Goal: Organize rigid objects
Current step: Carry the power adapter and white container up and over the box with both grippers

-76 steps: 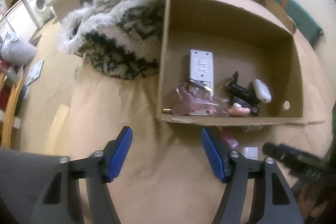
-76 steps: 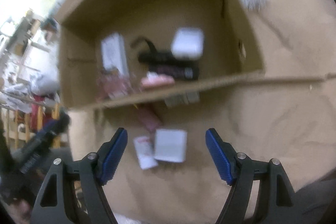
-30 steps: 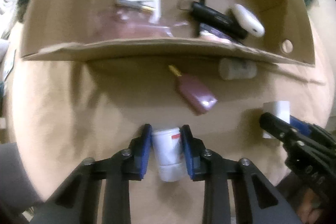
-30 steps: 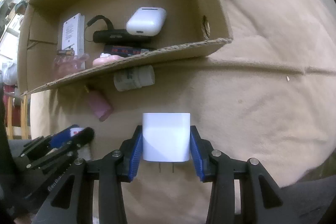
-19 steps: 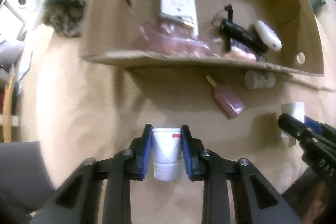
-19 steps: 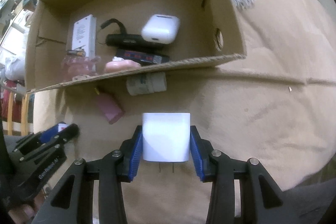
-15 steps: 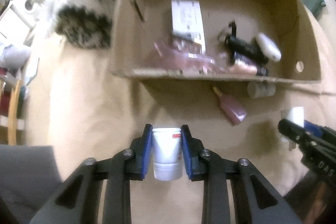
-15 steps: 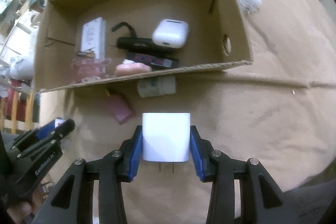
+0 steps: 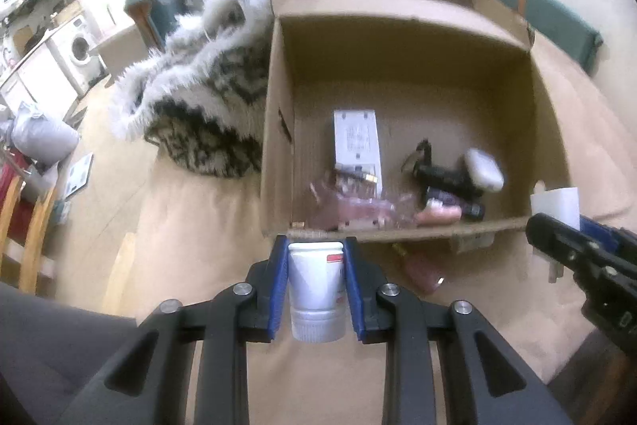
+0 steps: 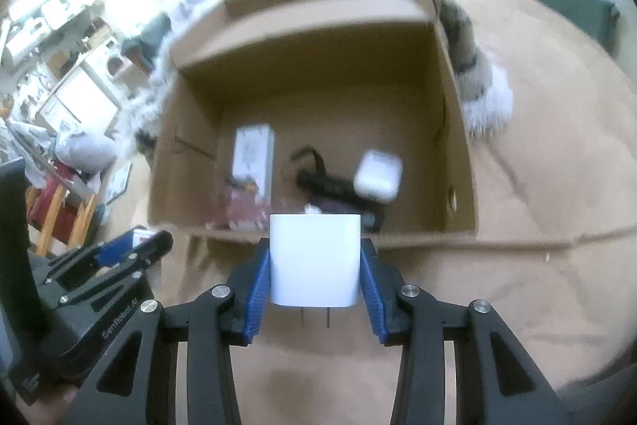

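Observation:
My left gripper (image 9: 316, 253) is shut on a small white tube with a ribbed cap (image 9: 316, 289), held above the tan bedcover just before the near wall of the cardboard box (image 9: 402, 234). My right gripper (image 10: 315, 253) is shut on a white plug adapter (image 10: 315, 259) with its two prongs pointing back toward me, also just short of the box (image 10: 458, 154). Inside the box lie a white remote (image 9: 355, 142), a black device (image 9: 446, 178), a white earbud case (image 9: 483, 170) and pink items (image 9: 354, 206). The right gripper with the adapter (image 9: 557, 204) shows at the left wrist view's right edge.
A pink bottle (image 9: 420, 271) and a small pale jar (image 9: 471, 243) lie on the bedcover against the box's near wall. A furry white and dark blanket (image 9: 199, 94) is heaped left of the box. A washing machine (image 9: 81, 50) and wooden chair (image 9: 28, 230) stand far left.
Both grippers have risen and tilted up with their loads, so the box interior and the room beyond now show. The box sits lower and nearer in each view. Grips are unchanged.

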Available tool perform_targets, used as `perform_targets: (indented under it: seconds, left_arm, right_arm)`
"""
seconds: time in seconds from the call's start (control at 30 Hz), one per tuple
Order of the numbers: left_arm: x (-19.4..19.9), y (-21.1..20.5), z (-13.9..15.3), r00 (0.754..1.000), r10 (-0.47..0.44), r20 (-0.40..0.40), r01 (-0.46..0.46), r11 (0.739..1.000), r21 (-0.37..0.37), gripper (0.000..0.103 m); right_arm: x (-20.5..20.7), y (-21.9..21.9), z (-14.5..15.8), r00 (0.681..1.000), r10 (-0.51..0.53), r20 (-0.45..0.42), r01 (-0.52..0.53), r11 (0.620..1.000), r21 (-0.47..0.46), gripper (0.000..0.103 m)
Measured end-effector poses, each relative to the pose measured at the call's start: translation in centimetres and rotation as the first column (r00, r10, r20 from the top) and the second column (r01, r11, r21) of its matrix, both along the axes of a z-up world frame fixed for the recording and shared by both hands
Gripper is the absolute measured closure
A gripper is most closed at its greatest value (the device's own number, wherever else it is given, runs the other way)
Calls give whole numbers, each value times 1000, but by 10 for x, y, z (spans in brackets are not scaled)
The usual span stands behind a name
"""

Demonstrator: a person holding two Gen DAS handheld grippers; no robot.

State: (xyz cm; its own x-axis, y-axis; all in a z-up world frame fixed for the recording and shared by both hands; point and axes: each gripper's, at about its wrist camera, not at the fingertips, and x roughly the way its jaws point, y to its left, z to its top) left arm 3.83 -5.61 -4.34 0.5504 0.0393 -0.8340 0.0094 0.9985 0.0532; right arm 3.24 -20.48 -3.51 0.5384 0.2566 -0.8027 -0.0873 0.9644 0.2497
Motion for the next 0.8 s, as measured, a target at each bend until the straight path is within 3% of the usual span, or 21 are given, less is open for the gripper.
perform_targets:
  seconds: [0.47,0.8]
  left_arm:
    - [33,4,26,1000,-19,-3,18,996,-87,79]
    - [80,-4,25,998,-61,0,61,996,-58,79]
  right_arm:
    - [30,-4,17,998,36,43,-36,999,8,59]
    - [82,-5,5,998,65,2,-65,998,-13,59]
